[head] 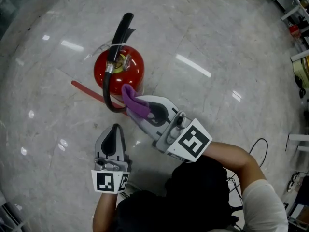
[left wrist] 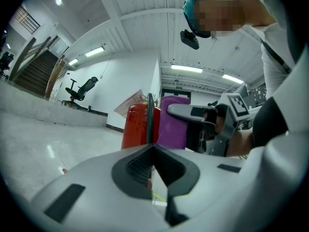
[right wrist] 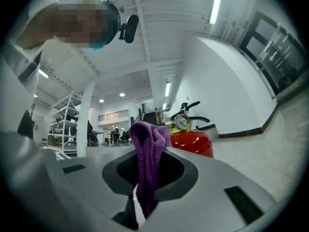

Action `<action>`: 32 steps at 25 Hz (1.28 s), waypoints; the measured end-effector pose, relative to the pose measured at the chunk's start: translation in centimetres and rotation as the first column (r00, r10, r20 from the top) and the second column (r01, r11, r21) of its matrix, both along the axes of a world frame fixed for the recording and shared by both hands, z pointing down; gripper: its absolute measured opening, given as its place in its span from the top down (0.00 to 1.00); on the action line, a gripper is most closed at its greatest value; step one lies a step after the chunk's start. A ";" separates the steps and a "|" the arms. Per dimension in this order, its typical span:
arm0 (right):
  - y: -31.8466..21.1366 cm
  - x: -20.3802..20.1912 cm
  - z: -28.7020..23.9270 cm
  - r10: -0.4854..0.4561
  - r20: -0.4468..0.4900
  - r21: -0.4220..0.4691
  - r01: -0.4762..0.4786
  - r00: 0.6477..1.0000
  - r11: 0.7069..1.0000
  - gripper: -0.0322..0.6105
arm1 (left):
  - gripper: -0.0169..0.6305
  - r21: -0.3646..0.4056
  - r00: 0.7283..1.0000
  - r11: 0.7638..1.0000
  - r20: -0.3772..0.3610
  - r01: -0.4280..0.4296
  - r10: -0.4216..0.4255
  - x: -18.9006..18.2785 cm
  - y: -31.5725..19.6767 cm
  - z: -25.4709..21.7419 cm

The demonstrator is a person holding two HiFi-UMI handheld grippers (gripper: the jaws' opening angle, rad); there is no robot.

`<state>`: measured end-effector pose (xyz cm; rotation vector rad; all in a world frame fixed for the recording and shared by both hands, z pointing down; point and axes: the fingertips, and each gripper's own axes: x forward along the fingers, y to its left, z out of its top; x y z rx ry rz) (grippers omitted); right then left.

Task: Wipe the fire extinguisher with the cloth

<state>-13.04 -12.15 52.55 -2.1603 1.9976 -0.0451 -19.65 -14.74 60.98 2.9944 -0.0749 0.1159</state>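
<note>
A red fire extinguisher (head: pixel 129 65) stands upright on the floor, with a black handle and a black hose (head: pixel 107 93) curling down its near side. My right gripper (head: pixel 136 105) is shut on a purple cloth (head: pixel 133 100), whose free end lies against the extinguisher's near lower side. In the right gripper view the cloth (right wrist: pixel 149 163) hangs between the jaws, with the extinguisher (right wrist: pixel 193 140) just beyond. My left gripper (head: pixel 114 130) hovers shut and empty a little nearer than the extinguisher. In the left gripper view the extinguisher (left wrist: pixel 137 125) and cloth (left wrist: pixel 172 122) stand ahead.
A red stripe (head: pixel 89 91) runs across the pale marble floor beside the extinguisher. Shelving and equipment (head: pixel 297 28) stand at the far right edge. A black cable (head: pixel 256 146) loops on the floor by the person's right arm.
</note>
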 end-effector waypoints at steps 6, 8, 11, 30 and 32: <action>-0.5 -1.8 2.3 -0.055 0.010 -0.079 0.056 0.998 0.995 0.86 | 0.97 -0.007 0.998 0.998 0.006 0.055 -0.055 0.4 -0.8 -1.2; -0.4 -1.5 3.2 -0.050 0.025 -0.100 0.052 0.998 0.994 0.86 | 0.96 -0.003 0.998 0.998 0.017 0.057 -0.057 0.7 -0.8 -1.0; 0.1 -0.9 4.6 -0.039 0.042 -0.125 0.044 0.998 0.991 0.86 | 0.96 -0.009 0.997 0.998 0.045 0.060 -0.059 1.1 -0.5 0.2; 2.2 -1.6 10.3 -0.005 0.218 -0.348 0.083 0.976 0.934 0.86 | 0.96 -0.048 0.996 0.999 0.093 -0.005 0.010 1.2 0.2 0.5; 2.7 -2.0 10.1 -0.002 0.224 -0.390 0.092 0.974 0.916 0.86 | 0.97 -0.077 0.992 0.997 0.121 0.025 -0.015 0.6 -0.8 0.0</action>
